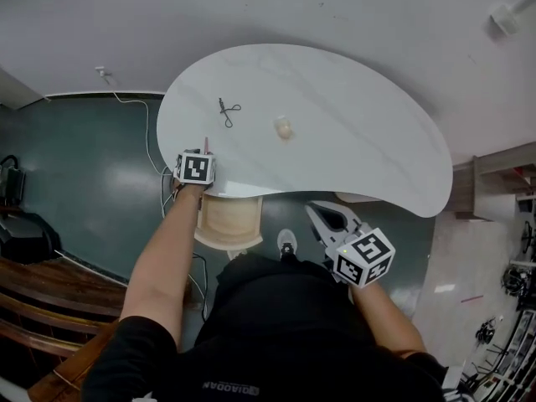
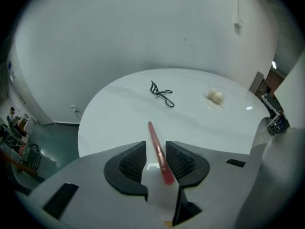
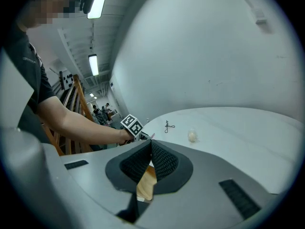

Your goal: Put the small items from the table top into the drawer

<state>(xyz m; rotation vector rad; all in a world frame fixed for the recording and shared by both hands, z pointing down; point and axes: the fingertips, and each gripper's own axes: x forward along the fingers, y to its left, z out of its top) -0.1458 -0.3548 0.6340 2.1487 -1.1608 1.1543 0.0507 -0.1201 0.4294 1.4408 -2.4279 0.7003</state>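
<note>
Your left gripper hangs at the table edge by the open drawer, jaws released around the red stick (leaning on 1 pad), likely to drop it in. Your right gripper is clenched, empty. 2 items, the curler and the lump, lie on top.

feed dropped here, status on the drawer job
Left gripper jaws apart, red stick loose between them. Right gripper shut, empty. Drawer open; curler and pale lump on table.
</note>
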